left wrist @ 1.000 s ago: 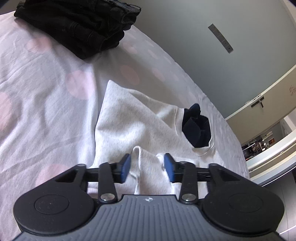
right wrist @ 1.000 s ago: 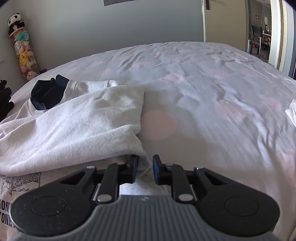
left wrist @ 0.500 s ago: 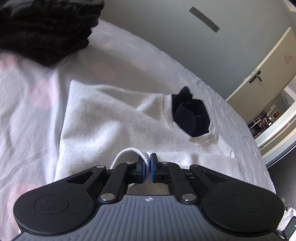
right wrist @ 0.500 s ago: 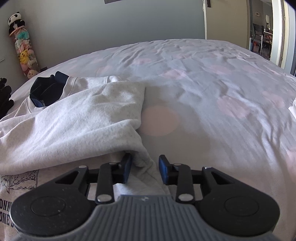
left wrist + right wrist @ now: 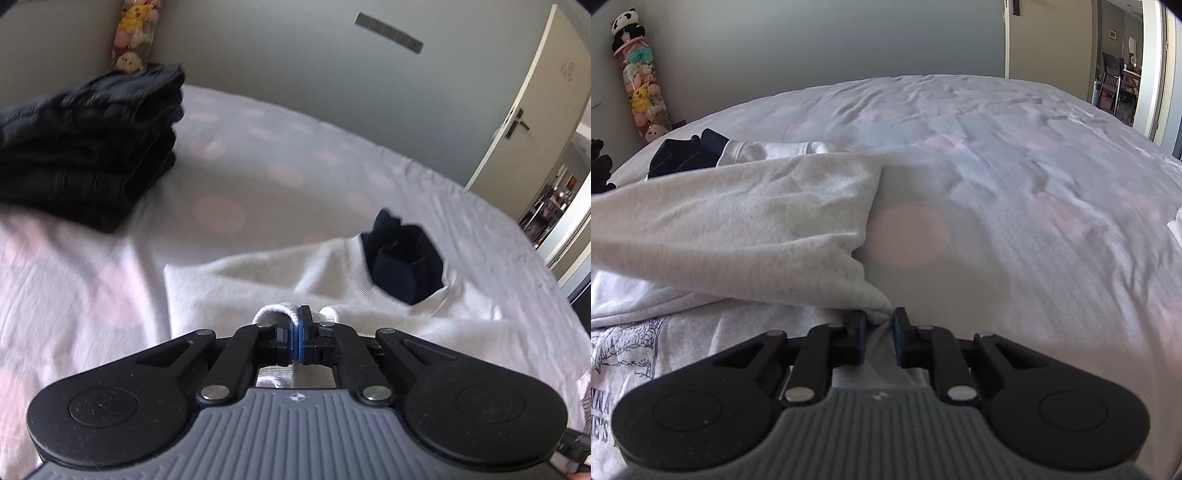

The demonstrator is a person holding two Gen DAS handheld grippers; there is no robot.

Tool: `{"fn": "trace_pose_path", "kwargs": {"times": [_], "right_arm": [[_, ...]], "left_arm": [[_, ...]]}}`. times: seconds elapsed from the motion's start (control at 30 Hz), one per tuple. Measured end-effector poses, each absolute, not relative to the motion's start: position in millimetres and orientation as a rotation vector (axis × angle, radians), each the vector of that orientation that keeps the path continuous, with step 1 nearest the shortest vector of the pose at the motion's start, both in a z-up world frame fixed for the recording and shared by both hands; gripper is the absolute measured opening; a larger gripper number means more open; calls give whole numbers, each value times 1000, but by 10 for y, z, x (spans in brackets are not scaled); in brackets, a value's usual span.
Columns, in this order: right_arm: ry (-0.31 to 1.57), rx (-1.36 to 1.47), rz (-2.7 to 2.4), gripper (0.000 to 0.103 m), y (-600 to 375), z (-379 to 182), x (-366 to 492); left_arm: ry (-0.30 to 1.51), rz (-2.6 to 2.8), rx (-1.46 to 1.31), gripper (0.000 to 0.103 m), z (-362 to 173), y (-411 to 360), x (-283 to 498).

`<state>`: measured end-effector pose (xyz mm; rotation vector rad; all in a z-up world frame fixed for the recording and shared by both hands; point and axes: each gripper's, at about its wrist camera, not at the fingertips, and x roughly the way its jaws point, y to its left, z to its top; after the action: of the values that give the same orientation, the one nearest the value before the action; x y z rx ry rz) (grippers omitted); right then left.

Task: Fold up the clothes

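- Far left on the polka-dot bedsheet [image 5: 258, 155], a stack of folded black clothes [image 5: 85, 147] sits well apart from the action.
- Left gripper [image 5: 300, 338] is clamped tight on the white sweatshirt's ribbed cuff [image 5: 275, 312].
- The white sweatshirt [image 5: 266, 273] lies across the near-centre of the bed, navy lining [image 5: 402, 258] showing at its neck.
- Right gripper [image 5: 880, 334]: jaws narrow and closing, a bunched corner of the sweatshirt's folded sleeve [image 5: 738, 218] between them.

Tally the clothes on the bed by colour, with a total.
White: 1, the sweatshirt
Navy: 1, the garment inside the sweatshirt's neck opening
Black: 1 folded stack; pieces in it cannot be counted
Total: 3
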<state>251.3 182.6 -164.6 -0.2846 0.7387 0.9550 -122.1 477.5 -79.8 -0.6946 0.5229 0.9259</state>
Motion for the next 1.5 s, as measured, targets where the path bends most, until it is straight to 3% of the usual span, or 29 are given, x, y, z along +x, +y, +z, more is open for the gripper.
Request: {"fn": "trace_pose_path", "kwargs": {"times": [0.2, 0.33, 0.37, 0.6, 0.7, 0.77, 0.9, 0.97, 1.07, 1.13, 1.3, 1.37, 1.5], "right_arm": [[746, -290, 960, 17, 1817, -1671, 2523], [743, -284, 959, 18, 1814, -1680, 2514], [744, -279, 957, 19, 1813, -1682, 2513], [737, -266, 952, 27, 1794, -1673, 2474], [731, -266, 938, 36, 1765, -1661, 2430], [728, -266, 922, 40, 1716, -1643, 2387], [747, -243, 888, 46, 1549, -1547, 2285], [767, -223, 872, 47, 1449, -1478, 2243], [801, -196, 862, 52, 1301, -1355, 2192], [817, -198, 865, 61, 1201, -1285, 2126], [858, -163, 834, 69, 896, -1144, 2027], [886, -137, 805, 77, 769, -1127, 2018], [987, -91, 759, 79, 585, -1156, 2040]], "left_arm": [[524, 955, -795, 4, -1264, 4846, -1342], [500, 953, -810, 11, -1207, 4780, -1383], [495, 952, -810, 17, -1183, 4744, -1394], [504, 977, -685, 31, -921, 3983, -1505], [542, 980, -660, 34, -869, 3695, -1608], [572, 984, -645, 43, -843, 3516, -1687], [630, 1011, -624, 50, -878, 3291, -1922], [653, 1046, -631, 68, -891, 3222, -2030], [681, 1067, -633, 76, -863, 3151, -2108], [679, 1059, -629, 78, -817, 3087, -2148], [636, 1001, -681, 78, -788, 2953, -2247], [643, 1004, -690, 78, -820, 2930, -2267], [639, 1030, -728, 78, -856, 2889, -2365]]}}
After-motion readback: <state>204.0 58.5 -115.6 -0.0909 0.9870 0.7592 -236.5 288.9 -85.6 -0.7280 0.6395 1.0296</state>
